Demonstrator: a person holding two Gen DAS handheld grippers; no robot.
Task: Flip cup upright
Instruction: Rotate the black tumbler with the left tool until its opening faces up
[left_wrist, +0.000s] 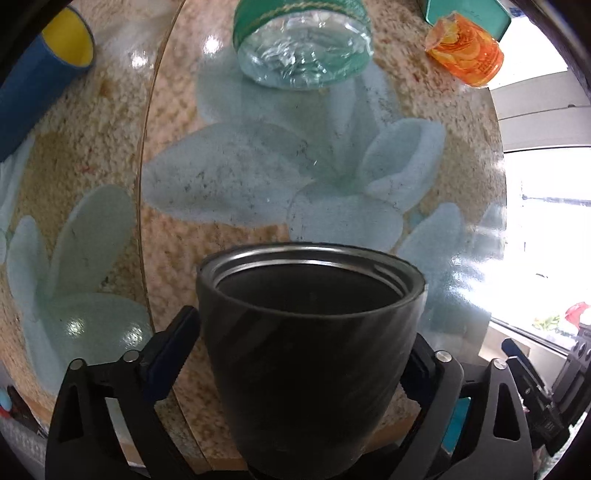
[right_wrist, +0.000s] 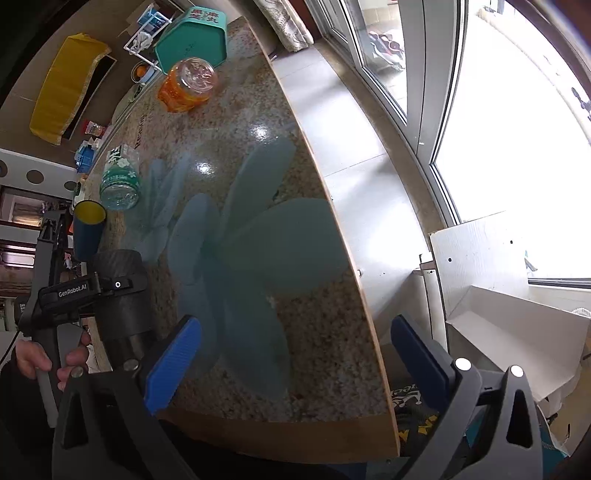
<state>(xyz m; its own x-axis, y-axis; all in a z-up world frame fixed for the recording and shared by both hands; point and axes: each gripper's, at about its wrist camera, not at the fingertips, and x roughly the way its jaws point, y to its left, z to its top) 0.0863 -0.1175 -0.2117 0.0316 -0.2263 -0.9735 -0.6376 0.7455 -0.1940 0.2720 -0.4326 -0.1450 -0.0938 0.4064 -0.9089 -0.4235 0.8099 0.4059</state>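
Observation:
A black cup (left_wrist: 306, 354) with a steel inner rim fills the bottom of the left wrist view. My left gripper (left_wrist: 303, 347) is shut on it, one blue pad on each side, and its open mouth points forward over the table. In the right wrist view the same cup (right_wrist: 123, 291) shows at far left, lying level in the left gripper (right_wrist: 88, 290), held by a hand. My right gripper (right_wrist: 295, 354) is open and empty above the table's near edge, blue pads (right_wrist: 173, 365) wide apart.
On the flower-patterned table (left_wrist: 332, 166) lie a clear water bottle with a green label (left_wrist: 303, 48), an orange jar (left_wrist: 465, 51), a blue cup with a yellow inside (left_wrist: 48, 70) and a teal box (right_wrist: 192, 40). The table edge (right_wrist: 354, 258) runs along a tiled floor and window.

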